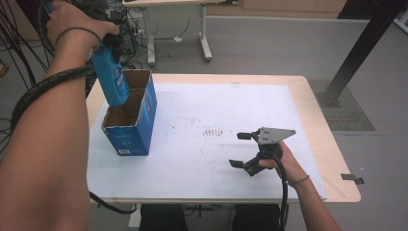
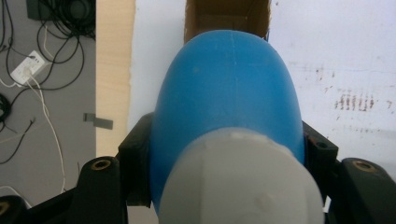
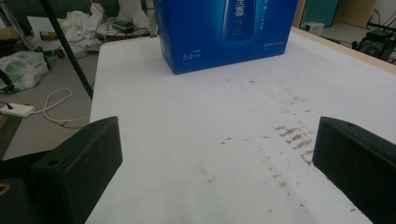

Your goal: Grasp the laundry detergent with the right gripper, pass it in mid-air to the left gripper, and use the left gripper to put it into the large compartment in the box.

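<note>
A person's left gripper (image 1: 111, 44) clamps a blue bottle (image 1: 111, 79) near its pale cap end, both jaws pressed against the bottle's sides, as the left gripper view shows. The bottle hangs base-down, slightly tilted, its lower end inside the open top of a blue cardboard box (image 1: 140, 122) that stands at the left of the white-covered surface (image 1: 202, 173). On the right, well apart from the box, the right gripper (image 1: 239, 150) rests low over the surface with its jaws spread wide and nothing between them. Reddish-brown smudges (image 1: 212, 132) mark the white cover between box and right gripper.
</note>
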Demonstrator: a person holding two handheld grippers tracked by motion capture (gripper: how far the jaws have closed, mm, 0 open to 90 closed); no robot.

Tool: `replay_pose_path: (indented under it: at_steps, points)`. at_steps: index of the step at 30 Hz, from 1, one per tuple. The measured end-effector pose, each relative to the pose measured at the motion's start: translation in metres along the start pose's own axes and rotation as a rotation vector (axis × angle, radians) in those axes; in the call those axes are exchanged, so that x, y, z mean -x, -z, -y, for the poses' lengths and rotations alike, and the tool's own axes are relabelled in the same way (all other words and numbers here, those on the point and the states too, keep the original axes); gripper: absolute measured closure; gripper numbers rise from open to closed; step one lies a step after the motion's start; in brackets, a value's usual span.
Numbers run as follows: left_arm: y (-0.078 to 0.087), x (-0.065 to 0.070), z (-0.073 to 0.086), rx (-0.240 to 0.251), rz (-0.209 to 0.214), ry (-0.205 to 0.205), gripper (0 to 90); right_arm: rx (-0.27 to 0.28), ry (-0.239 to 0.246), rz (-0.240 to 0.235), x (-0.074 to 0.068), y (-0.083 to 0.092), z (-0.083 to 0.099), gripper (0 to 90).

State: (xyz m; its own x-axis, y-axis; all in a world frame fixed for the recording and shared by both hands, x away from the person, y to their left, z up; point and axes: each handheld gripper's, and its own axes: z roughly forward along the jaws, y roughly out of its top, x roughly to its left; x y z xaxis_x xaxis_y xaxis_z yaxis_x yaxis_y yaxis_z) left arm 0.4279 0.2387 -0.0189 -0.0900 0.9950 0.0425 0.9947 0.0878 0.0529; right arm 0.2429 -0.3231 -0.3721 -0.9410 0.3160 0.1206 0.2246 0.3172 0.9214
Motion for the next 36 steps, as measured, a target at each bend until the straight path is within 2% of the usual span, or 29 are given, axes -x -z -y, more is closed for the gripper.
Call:
replay_pose_path:
  at_steps: [25, 36]
  points:
    - [-0.08, 0.001, -0.007, -0.076, 0.037, -0.029, 37.5, -0.003, -0.012, 0.0, 0.002, -0.002, 0.006, 1.4]
    - [-0.111, 0.006, -0.005, -0.096, 0.025, -0.032, 37.5, -0.009, -0.015, 0.0, 0.003, -0.003, 0.007, 1.4]
